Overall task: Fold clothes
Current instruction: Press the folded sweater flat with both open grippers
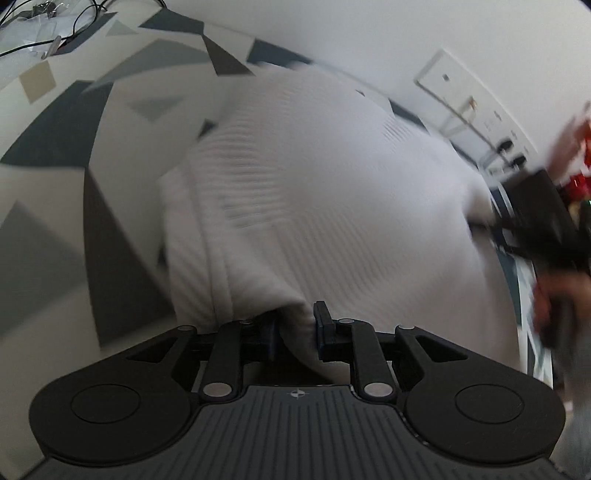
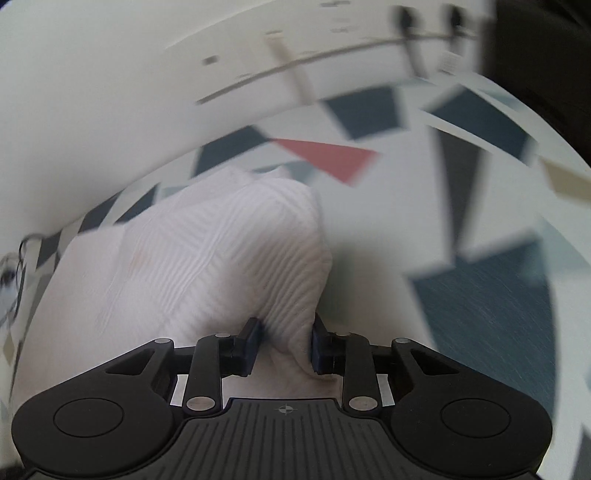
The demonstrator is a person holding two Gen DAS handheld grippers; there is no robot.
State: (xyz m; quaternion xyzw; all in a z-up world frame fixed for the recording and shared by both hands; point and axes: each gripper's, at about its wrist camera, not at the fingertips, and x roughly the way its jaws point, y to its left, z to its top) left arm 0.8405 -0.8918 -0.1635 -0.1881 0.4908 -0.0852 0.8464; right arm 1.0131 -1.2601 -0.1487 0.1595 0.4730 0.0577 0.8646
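Note:
A white ribbed knit garment (image 1: 314, 192) lies spread over a surface with a grey, dark blue and cream geometric pattern. My left gripper (image 1: 295, 332) is shut on a bunched edge of it near the bottom of the left wrist view. My right gripper (image 2: 282, 343) is shut on another bunched part of the same white garment (image 2: 207, 258), which rises from the jaws toward the upper left. In the left wrist view the right gripper (image 1: 546, 229) shows blurred at the garment's right edge. Both views are motion-blurred.
The patterned surface (image 2: 480, 295) stretches right of the garment, with a red triangle (image 2: 332, 157) in the pattern. A white wall (image 1: 369, 33) with a panel and sockets (image 1: 476, 107) runs behind. Cables (image 1: 55, 26) lie at the far left corner.

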